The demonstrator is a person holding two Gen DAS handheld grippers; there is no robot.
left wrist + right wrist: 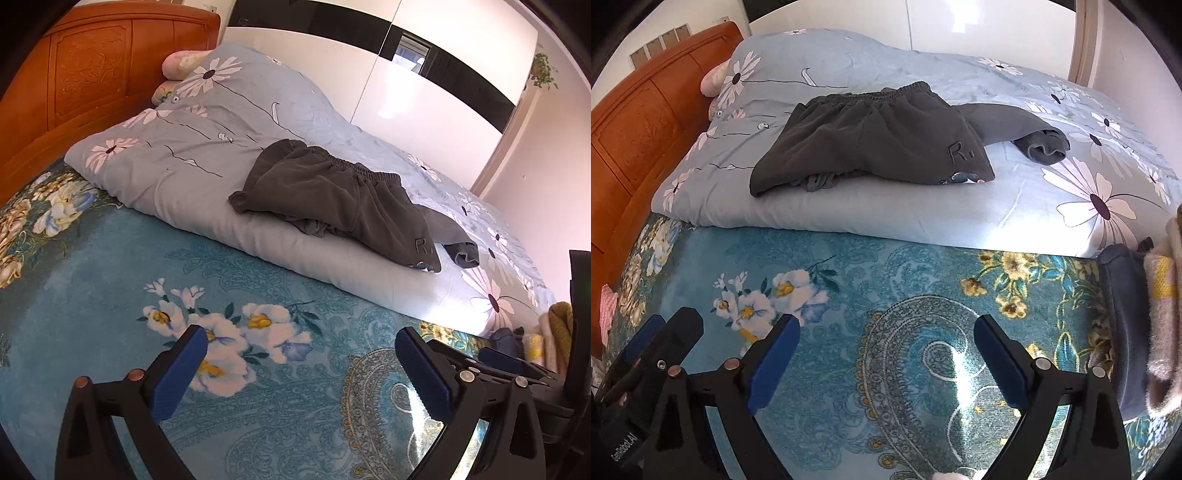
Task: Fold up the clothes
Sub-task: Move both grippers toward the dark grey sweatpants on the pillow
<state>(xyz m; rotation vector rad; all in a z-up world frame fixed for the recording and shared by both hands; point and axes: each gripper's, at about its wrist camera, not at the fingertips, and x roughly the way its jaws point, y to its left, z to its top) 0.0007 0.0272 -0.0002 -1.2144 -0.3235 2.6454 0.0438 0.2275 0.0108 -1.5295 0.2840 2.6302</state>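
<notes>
Two grippers, both empty. Left gripper (301,354): blue pads spread wide, nothing between them, poised over the teal floral bedspread (110,258). Right gripper (886,341): likewise spread wide, nothing held, over the same bedspread's medallion pattern. In the left wrist view the right gripper's fingers show at the lower right; in the right wrist view the left gripper shows at the lower left edge, partly cut off.

No containers in view.

Task item: one pair of dark grey sweatpants (871,144), well apart from both grippers, lying on a folded pale blue daisy-print quilt (849,214) at the far side of the bed. Elastic waistband faces away from the grippers. One leg is bunched and doubled over the body, with an embossed "R" near its lower right; the other leg trails to the right, its cuff rolled open on the quilt. A crumpled grey fold pokes out beneath the front hem; which part of the garment it is cannot be told.

Count of other cloth: a small stack at the right edge (1160,295), at least three pieces (dark blue, yellow, fuzzy beige), cut off by the frame, so the exact number is uncertain.

Beyond: one orange carved wooden headboard (92,74); pink pillows (181,62) mostly hidden behind the quilt; a glossy white and black wardrobe (424,81).
</notes>
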